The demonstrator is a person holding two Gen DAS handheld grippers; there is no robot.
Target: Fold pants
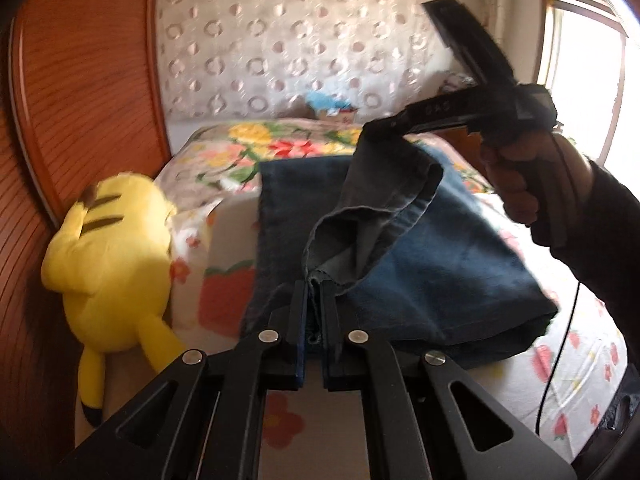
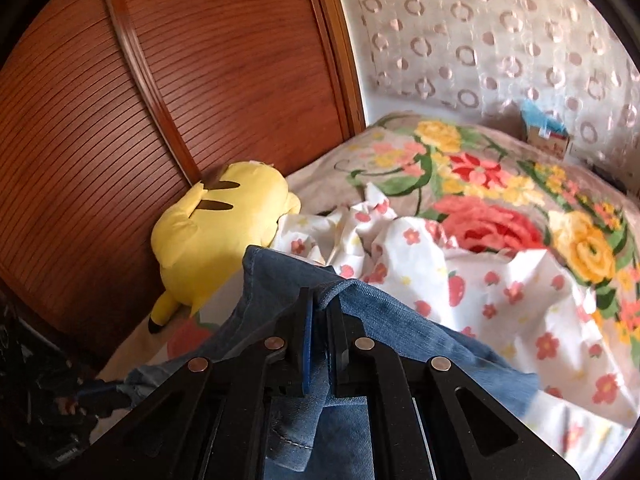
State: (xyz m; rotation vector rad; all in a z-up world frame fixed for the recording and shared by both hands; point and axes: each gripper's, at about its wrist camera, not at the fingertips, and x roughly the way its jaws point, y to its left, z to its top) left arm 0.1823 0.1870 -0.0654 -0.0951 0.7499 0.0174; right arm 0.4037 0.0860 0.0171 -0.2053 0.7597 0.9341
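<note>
Denim jeans (image 1: 420, 248) on the flowered bed (image 1: 560, 380) | we pinch the hem in left gripper (image 1: 315, 304) and right gripper (image 1: 380, 126) | step: lifting the fold | next: we carry the hem level across, both corners together.

Right gripper (image 1: 384, 126) motion-blurred in left wrist view; fingertips buried in pants (image 1: 400, 240) fabric. Person's sleeve (image 1: 600, 220) cut by right edge. Small blue item (image 1: 328, 102) by curtain too blurred to identify. In right wrist view, pants hem runs under gripper body, out of sight; dark object (image 2: 36, 392) at lower left unclear.
</note>
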